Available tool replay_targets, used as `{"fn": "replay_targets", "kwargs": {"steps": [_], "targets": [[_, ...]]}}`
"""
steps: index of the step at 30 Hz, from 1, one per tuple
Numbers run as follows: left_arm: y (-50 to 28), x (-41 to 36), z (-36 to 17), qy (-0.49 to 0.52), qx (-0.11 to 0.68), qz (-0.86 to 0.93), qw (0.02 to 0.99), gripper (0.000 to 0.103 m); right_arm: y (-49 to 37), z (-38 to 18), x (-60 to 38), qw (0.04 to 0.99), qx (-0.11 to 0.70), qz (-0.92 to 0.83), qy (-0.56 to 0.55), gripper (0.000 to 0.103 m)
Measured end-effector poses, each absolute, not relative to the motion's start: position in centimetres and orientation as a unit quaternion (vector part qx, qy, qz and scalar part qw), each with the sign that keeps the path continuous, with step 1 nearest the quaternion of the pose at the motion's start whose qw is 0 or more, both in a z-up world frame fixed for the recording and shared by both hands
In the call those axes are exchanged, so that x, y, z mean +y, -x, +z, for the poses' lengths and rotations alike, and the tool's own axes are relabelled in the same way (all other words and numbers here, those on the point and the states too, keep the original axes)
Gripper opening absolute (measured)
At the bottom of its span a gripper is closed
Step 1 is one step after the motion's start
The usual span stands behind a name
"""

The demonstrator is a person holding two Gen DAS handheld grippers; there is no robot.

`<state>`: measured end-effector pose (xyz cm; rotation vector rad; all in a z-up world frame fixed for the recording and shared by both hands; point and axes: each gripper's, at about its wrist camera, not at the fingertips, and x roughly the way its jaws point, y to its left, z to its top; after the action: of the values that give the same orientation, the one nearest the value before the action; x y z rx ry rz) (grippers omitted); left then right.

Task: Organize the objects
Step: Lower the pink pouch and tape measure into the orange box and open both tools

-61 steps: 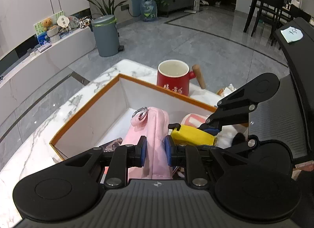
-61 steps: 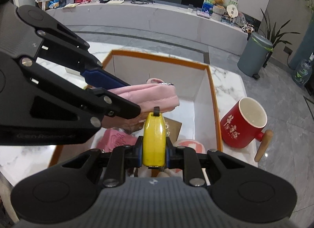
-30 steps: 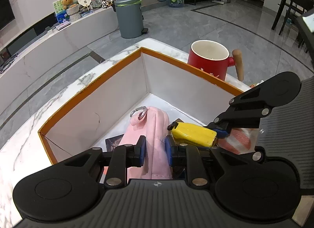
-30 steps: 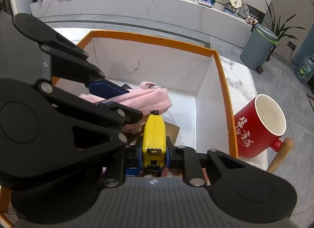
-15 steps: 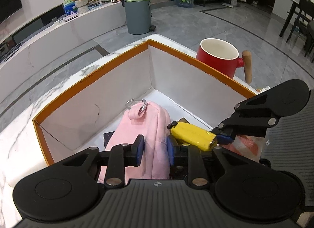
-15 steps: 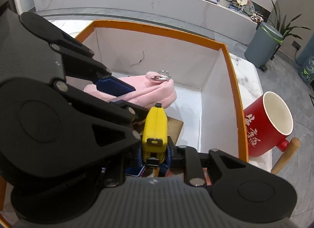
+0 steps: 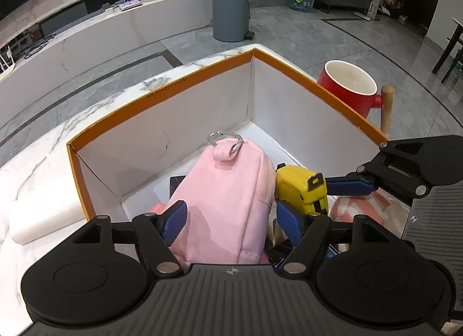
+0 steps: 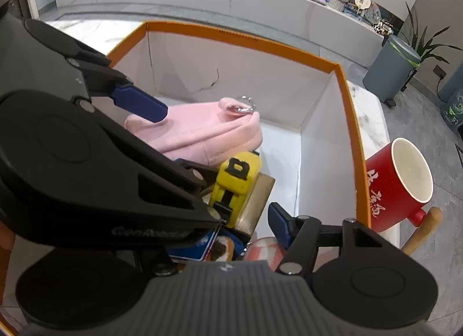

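Observation:
Both grippers reach into an orange-rimmed white box (image 7: pixel 162 95). My left gripper (image 7: pixel 231 217) is open, its fingers either side of a pink plush pouch (image 7: pixel 228 194) with a metal ring that lies in the box; the pouch also shows in the right wrist view (image 8: pixel 202 130). My right gripper (image 8: pixel 246 214) is open. A yellow tape measure (image 8: pixel 234 182) lies in the box between its fingers, on a tan card; it also shows in the left wrist view (image 7: pixel 301 188). The left gripper's body hides my right gripper's left finger.
A red mug (image 7: pixel 347 87) with a wooden handle stands on the marble table just outside the box's right wall, also in the right wrist view (image 8: pixel 399 185). A pink-and-white striped item (image 7: pixel 361 205) and other small things lie in the box's near part. A white block (image 7: pixel 43 217) lies left of the box.
Both grippers have opened: the left one let go of the pink pouch, the right one let go of the yellow tape measure. Both objects now rest in the box.

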<state>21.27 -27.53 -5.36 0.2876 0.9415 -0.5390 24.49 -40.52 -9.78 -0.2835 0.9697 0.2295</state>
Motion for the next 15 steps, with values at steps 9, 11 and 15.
{"fn": "replay_targets", "kwargs": {"steps": [9, 11, 15], "targets": [[-20.9, -27.7, -3.9, -0.141, 0.425, -0.273, 0.852, 0.085, -24.5, -9.9, -40.6, 0.876, 0.452, 0.102, 0.132, 0.065], [-20.8, -27.8, -3.5, -0.136, 0.426, -0.271, 0.852, 0.085, -24.1, -9.7, -40.5, 0.883, 0.438, 0.106, 0.134, 0.065], [-20.1, -28.0, -2.4, -0.143, 0.418, -0.278, 0.853, 0.085, -22.9, -8.9, -40.5, 0.902, 0.392, 0.113, 0.139, 0.073]]}}
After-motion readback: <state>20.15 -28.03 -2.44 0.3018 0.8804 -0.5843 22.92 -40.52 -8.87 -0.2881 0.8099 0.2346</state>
